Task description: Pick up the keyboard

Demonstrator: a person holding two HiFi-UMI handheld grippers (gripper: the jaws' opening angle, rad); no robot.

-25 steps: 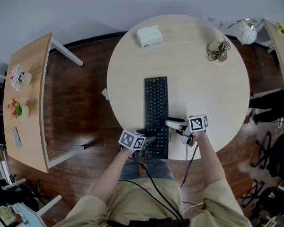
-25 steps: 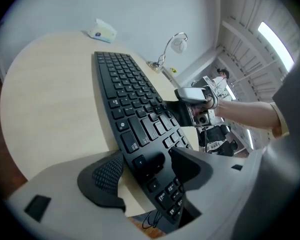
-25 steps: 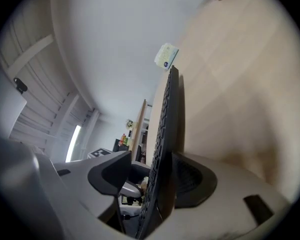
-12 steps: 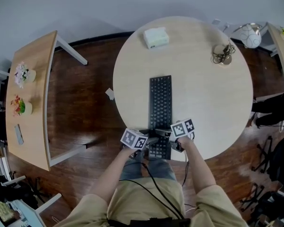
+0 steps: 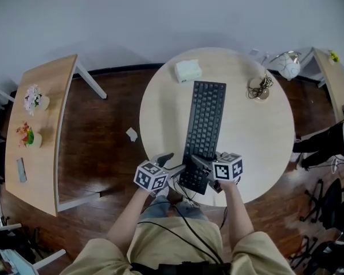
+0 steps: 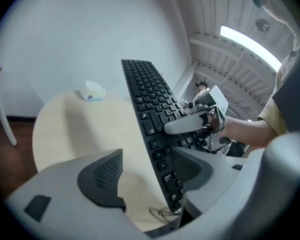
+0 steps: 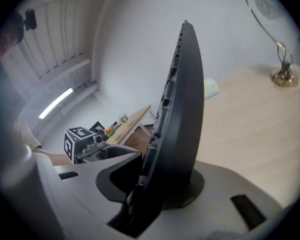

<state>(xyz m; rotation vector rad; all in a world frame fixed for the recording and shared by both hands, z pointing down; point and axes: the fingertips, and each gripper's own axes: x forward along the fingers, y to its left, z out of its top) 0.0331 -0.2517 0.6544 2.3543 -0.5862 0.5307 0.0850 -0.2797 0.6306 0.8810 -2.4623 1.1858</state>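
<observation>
One keyboard (image 6: 149,101) shows keys in left gripper view, underside in right.

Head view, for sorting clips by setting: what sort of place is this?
Likely an office or workroom: a keyboard held above a round table, a wooden side desk with potted flowers, and a wood floor.

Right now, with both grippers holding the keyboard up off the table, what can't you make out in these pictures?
- Near end of the keyboard: head view, covered by the left gripper and right gripper.
- Key lettering: too small in the head view, blurred in the left gripper view.
- Head of the lamp: right gripper view, blurred near the upper edge.
- The person at the right: head view, cut off by the edge.
</observation>
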